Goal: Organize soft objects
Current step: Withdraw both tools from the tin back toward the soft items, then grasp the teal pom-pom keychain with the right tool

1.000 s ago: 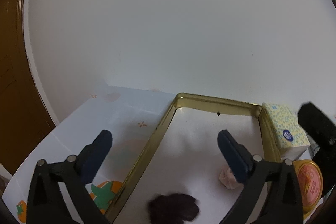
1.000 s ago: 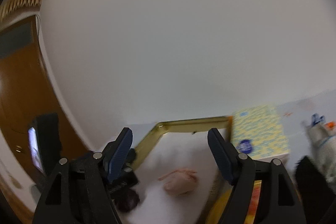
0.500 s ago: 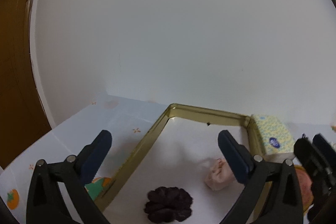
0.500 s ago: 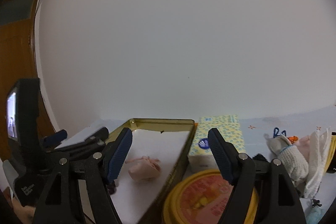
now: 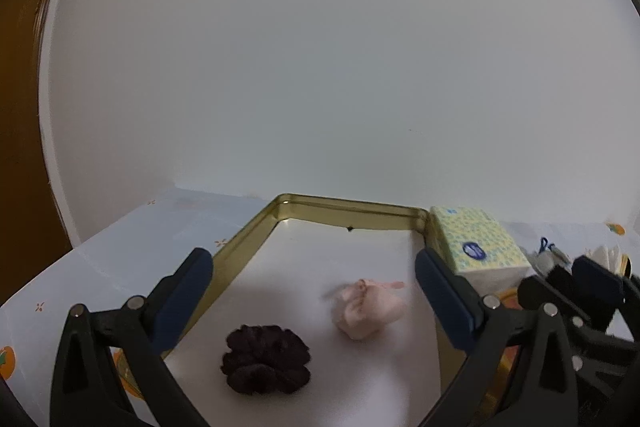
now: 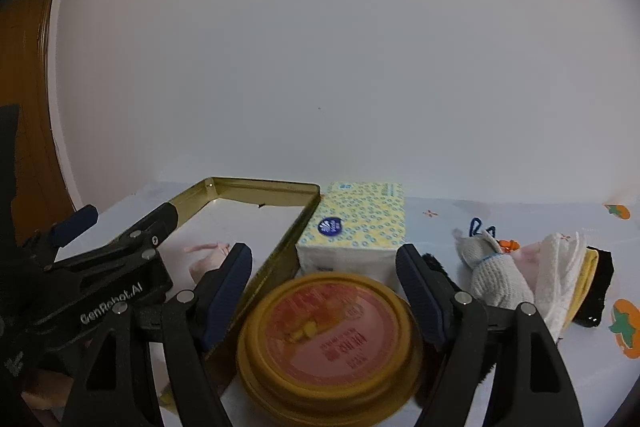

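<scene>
- The left gripper [image 5: 312, 291] is spread wide with nothing between its fingers, over the gold tray [image 5: 240, 251].
- A dark scrunchie [image 5: 266, 359] lies at 6 o'clock in the tray, and a pink pouch [image 5: 368, 309] sits toward 4.
- The right gripper [image 6: 324, 291] is also spread with nothing in it, over a yellow-lidded tub [image 6: 328, 343] whose label print is too blurred to read.
- A tissue pack [image 6: 356, 227] with a blue round logo stands at 12 o'clock from the tub.
- A knitted rabbit [image 6: 492, 267] and cloths lie at 3 o'clock.
- "GenRobot.AI" is printed on the left gripper's body.

Table [image 6: 460, 219] has a pale cloth on it, printed with little orange persimmons and tiny flowers, pushed up against a plain white wall. Sitting straight on it: a shallow gold tin tray [image 5: 248, 247] on the left side, a yellow-patterned tissue pack [image 6: 356, 227] snug against the tray's right wall, and a round yellow-lidded tub [image 6: 332, 343] just in front of the tissues. Off to the right there's a heap of soft stuff [image 6: 528, 267], with a grey knitted toy, white cloth, and something black at the far end.
</scene>
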Tool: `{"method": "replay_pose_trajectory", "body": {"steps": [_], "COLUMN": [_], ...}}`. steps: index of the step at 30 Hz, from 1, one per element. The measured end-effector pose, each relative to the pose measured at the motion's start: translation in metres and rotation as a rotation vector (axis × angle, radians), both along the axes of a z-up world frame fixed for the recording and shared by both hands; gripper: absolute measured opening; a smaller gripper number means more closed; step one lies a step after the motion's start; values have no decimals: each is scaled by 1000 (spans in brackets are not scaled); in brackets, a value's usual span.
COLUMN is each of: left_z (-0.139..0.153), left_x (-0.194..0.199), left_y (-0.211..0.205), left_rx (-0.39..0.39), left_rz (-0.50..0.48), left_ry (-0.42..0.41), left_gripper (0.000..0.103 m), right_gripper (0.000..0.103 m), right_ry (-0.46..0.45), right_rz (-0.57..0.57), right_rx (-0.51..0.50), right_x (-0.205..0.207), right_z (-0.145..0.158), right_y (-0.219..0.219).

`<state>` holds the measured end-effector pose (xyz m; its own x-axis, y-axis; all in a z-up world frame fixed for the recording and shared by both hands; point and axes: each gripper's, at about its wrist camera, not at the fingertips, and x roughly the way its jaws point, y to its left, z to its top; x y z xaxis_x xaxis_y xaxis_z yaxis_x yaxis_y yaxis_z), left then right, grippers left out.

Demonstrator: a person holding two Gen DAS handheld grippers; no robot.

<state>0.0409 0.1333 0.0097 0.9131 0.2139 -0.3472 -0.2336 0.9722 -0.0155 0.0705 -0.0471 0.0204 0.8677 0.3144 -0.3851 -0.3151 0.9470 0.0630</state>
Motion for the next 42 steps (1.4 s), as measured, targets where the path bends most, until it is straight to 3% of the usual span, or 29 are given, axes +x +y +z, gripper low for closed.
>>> {"method": "replay_pose_trajectory", "body": {"steps": [4,19,32,42], "left_z": [3,2,1,0], "left_x": [-8,-23,-34,-45], "left_y": [-9,-23,-60,-110], "left_rx": [32,-4,-12,1], "left_rz": [-24,-107,-251,-367], "left_ry": [-33,-11,6,35], "left_gripper": [102,102,102,102], "right_gripper": [76,76,76,76], "right_ry": [-1,10,72,176], "right_rz": [-2,-47,-190,-239], "right_rx": [-3,-15,26,118], "right_x": [-2,-5,-9,-5], "right_z": [0,-6,-13,-23], "right_y": [-6,-43,-134,-192]}}
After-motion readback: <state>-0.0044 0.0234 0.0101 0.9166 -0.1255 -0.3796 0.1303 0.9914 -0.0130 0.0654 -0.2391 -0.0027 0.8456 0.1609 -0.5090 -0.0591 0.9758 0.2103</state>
